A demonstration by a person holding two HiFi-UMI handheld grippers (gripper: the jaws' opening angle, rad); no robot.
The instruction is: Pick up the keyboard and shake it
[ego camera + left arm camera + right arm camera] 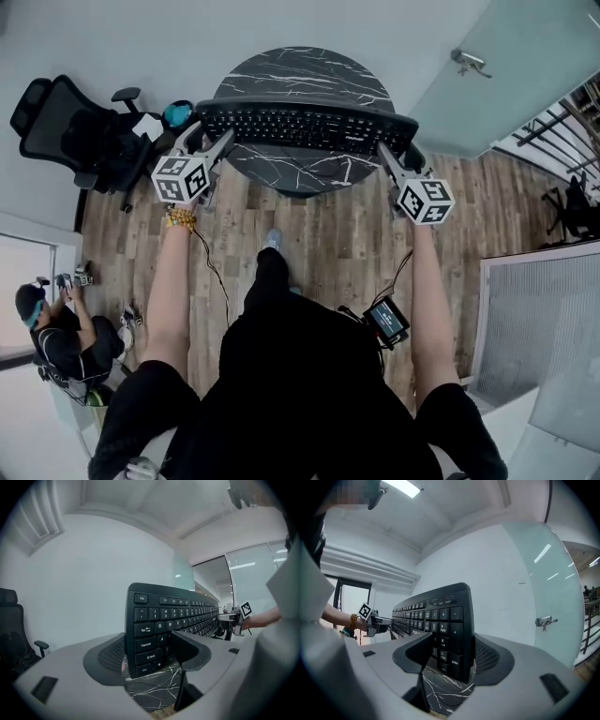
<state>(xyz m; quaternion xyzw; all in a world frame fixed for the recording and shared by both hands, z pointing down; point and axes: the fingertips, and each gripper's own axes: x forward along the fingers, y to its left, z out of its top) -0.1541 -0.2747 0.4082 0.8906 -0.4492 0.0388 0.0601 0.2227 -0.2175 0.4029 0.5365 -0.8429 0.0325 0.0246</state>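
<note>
A black full-size keyboard hangs in the air above a round black marble table, keys facing me. My left gripper is shut on its left end; in the left gripper view the Esc and Tab end of the keyboard stands between the jaws of the left gripper. My right gripper is shut on the right end; the right gripper view shows the number-pad end of the keyboard clamped by the right gripper.
A black office chair stands left of the table on the wood floor. A seated person is at the lower left. A glass wall with a door handle runs along the right.
</note>
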